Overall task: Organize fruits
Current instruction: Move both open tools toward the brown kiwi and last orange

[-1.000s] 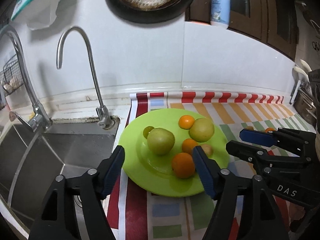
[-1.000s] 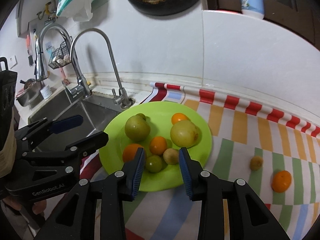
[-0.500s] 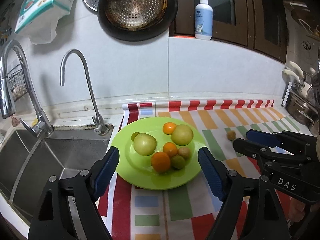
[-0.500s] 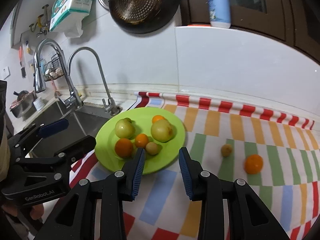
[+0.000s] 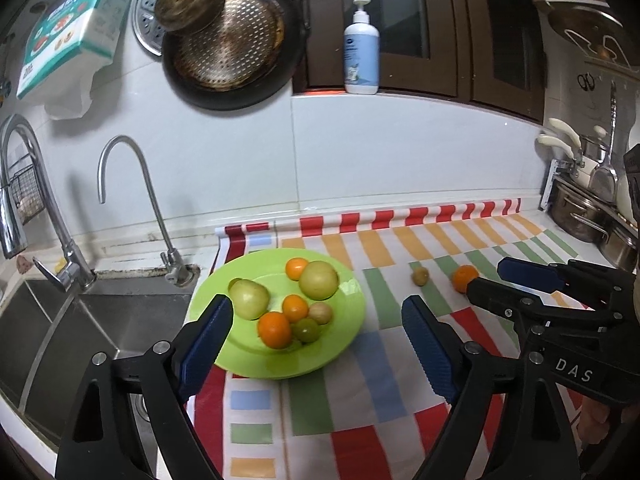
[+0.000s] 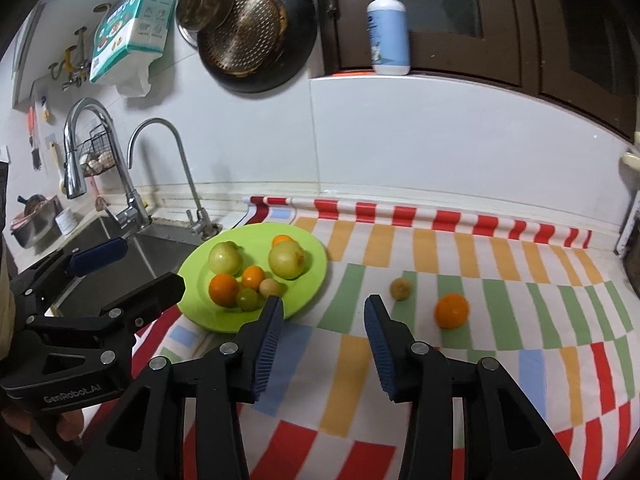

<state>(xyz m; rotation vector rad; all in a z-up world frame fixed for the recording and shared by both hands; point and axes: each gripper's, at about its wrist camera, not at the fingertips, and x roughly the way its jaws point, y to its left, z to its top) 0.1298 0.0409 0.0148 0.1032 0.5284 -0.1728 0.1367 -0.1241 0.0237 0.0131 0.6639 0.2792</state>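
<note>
Nearest the left wrist camera, the left hand-held gripper (image 5: pixel 316 338) has its blue-padded jaws spread wide and opening further, with nothing pinched; they frame the near rim of the lime-green plate (image 5: pixel 256 364) from above. The right hand-held gripper (image 6: pixel 322 330) also holds nothing: its jaws stand apart, opening, over the striped cloth (image 6: pixel 360 392) that covers the surface.

The plate lies on the cloth's left end, just beside the steel sink (image 5: pixel 60 332). It carries a cluster of fruit: a large orange (image 5: pixel 274 329) at the near side, a small green fruit (image 5: pixel 307 330) touching it, a small tan fruit (image 5: pixel 320 313), a smaller orange (image 5: pixel 295 307), two big pale-green fruits (image 5: pixel 250 299) (image 5: pixel 318 280) and a small orange (image 5: pixel 296 269) at the far side.

Well apart from the plate, two fruits lie loose on the cloth to its right: a small brownish fruit (image 6: pixel 401 289) and, further right, an orange (image 6: pixel 451 311).

Behind, a curved tap (image 5: pixel 132 200) rises by the sink, a dark pan (image 5: pixel 232 44) hangs on the white wall, and a pump bottle (image 5: pixel 361 54) stands on the ledge.
</note>
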